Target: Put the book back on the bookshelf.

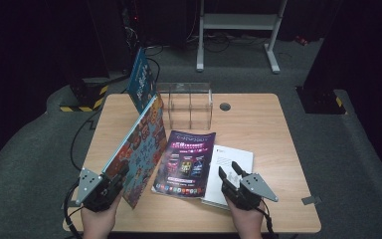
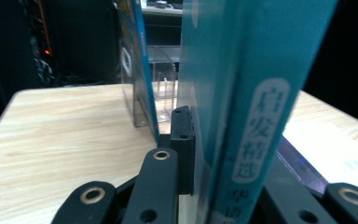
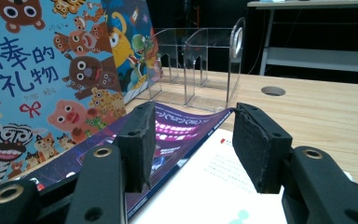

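Picture book (image 1: 142, 149): clamped by the spine edge in left tongs (image 1: 113, 185), tilted up off the tabletop (image 1: 258, 124), near side of clear acrylic rack (image 1: 189, 104), likely bound for 1 slot. Right tongs (image 1: 230, 172): half-wide, empty, over white booklet (image 1: 236, 159), beside purple magazine (image 1: 186, 162).

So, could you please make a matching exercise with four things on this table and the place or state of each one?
Things:
1. animal picture book
2. purple magazine
3. white booklet
4. clear rack

Places or states:
A. stands empty near the far edge of the table
B. lies flat in the middle
C. lies partly under the magazine, below the open right gripper
D. held on edge by the shut left gripper

Pairs: 1-D, 2-B, 3-C, 4-A
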`<action>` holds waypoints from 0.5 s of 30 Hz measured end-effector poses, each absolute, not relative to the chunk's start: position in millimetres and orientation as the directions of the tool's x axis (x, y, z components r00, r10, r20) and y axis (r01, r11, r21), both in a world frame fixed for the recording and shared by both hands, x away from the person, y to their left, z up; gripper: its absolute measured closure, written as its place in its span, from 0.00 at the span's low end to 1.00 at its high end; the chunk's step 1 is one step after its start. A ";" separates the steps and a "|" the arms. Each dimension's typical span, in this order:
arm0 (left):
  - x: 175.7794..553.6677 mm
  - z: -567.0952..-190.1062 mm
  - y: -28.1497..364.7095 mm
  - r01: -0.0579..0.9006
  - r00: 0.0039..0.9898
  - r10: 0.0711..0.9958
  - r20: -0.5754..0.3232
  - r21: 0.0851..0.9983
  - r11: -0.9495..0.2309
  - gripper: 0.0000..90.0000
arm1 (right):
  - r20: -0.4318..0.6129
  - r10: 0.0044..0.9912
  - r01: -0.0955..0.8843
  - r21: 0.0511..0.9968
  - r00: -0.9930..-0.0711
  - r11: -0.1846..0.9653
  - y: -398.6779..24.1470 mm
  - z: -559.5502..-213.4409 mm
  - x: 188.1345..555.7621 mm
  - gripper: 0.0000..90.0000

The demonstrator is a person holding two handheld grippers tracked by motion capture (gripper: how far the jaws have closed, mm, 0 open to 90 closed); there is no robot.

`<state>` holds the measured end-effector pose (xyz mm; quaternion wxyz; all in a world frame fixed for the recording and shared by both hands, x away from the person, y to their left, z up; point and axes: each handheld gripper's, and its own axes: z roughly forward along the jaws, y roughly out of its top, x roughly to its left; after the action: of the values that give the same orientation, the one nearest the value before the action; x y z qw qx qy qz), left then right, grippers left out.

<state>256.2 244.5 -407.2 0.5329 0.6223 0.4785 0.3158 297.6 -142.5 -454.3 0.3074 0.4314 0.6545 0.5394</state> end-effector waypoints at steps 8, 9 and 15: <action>262.7 -406.6 236.9 0.252 0.350 0.933 -0.087 0.968 -0.004 0.90 | 0.042 0.905 0.239 0.969 -0.424 0.066 -151.1 -452.5 299.0 0.55; 263.5 -406.9 237.9 0.253 0.347 0.933 -0.093 0.967 0.002 0.89 | 0.040 0.906 0.244 0.967 -0.422 0.071 -153.2 -453.1 300.1 0.55; 266.4 -406.5 242.8 0.248 0.350 0.935 -0.065 0.968 -0.025 0.88 | 0.026 0.916 0.273 0.957 -0.401 0.092 -166.1 -461.0 303.6 0.55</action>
<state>266.4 242.8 -406.5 0.5205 0.6355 0.4653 0.3298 303.6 -166.1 -461.0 0.3180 0.4457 0.6672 0.5052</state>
